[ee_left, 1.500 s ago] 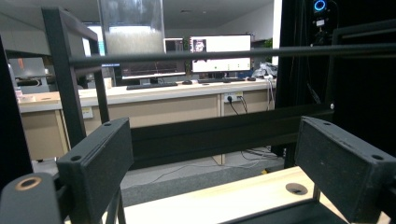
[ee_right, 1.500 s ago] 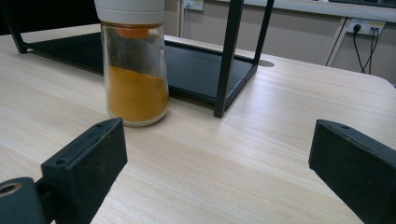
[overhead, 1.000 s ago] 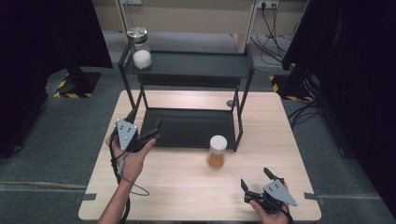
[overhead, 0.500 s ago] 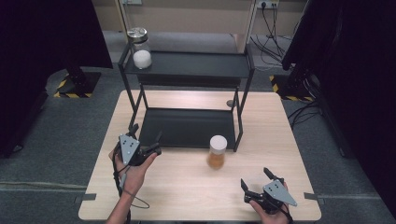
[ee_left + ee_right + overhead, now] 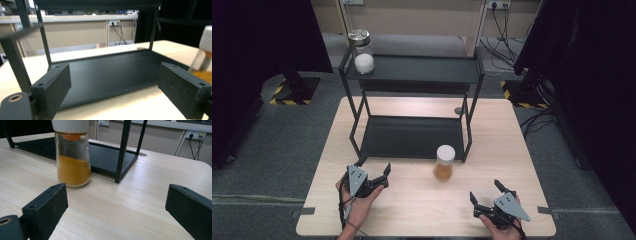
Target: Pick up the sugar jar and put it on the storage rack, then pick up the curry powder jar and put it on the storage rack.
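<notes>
Pale wooden table (image 5: pixel 512 150) carries black shelf rack (image 5: pixel 412 75); grey floor (image 5: pixel 272 150) around.

Orange powder jar (image 5: pixel 444 164), white lid; black rack (image 5: pixel 412 135); pale wood table (image 5: pixel 422 210); white-filled jar (image 5: pixel 363 52).

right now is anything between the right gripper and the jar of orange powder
Nothing visible. The right gripper, jaws open, sits on bare table with the jar of orange powder ahead and to its left. The rack leg stands beside the jar, off that line.
</notes>
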{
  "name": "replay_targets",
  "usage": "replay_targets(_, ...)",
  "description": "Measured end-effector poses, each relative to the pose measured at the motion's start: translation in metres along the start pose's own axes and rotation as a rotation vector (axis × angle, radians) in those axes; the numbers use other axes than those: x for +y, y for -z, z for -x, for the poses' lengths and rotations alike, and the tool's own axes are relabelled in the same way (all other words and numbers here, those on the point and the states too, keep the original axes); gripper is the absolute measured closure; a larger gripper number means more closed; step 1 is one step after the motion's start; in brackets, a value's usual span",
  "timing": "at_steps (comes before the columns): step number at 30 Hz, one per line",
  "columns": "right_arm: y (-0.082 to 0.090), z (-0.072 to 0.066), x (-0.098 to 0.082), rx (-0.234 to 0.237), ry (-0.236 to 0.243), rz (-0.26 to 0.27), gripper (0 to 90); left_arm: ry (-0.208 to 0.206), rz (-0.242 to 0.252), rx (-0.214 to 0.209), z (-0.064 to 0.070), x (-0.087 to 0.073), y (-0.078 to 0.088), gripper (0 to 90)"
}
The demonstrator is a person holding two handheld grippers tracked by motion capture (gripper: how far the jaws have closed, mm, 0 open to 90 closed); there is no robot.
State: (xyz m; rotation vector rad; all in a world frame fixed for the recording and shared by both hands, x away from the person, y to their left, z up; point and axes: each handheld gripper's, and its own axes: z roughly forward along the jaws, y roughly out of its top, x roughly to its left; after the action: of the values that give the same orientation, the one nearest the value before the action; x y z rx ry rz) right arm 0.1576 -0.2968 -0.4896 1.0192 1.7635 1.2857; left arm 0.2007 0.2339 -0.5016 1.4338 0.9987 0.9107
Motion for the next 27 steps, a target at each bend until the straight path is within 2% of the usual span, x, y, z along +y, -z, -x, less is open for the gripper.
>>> replay_targets(1,0.0,0.0,0.0,0.0,0.0,-0.001,4.5,-0.009,-0.005,0.003,0.001,-0.004,0.001,10.8)
replay_targets(3,0.0,0.0,0.0,0.001,-0.002,0.001,4.5,0.008,-0.026,-0.006,-0.001,-0.007,0.002,10.9)
replay_targets(8,0.0,0.0,0.0,0.001,0.001,0.002,4.5,0.02,-0.043,-0.015,0.0,-0.012,0.002,10.8)
replay_targets(11,0.0,0.001,-0.001,0.002,-0.001,0.003,4.4,-0.004,-0.042,-0.015,0.001,-0.012,0.002,10.8)
replay_targets(16,0.001,0.0,-0.001,0.001,0.002,0.008,4.5,0.014,-0.026,-0.011,0.002,-0.015,0.003,10.7)
replay_targets(23,0.0,0.0,0.0,0.0,0.004,0.002,4.4,0.006,-0.017,-0.013,0.002,-0.016,0.004,10.6)
replay_targets(27,0.0,0.001,-0.001,0.004,-0.006,0.003,4.3,0.029,-0.017,-0.015,0.0,-0.016,0.004,10.4)
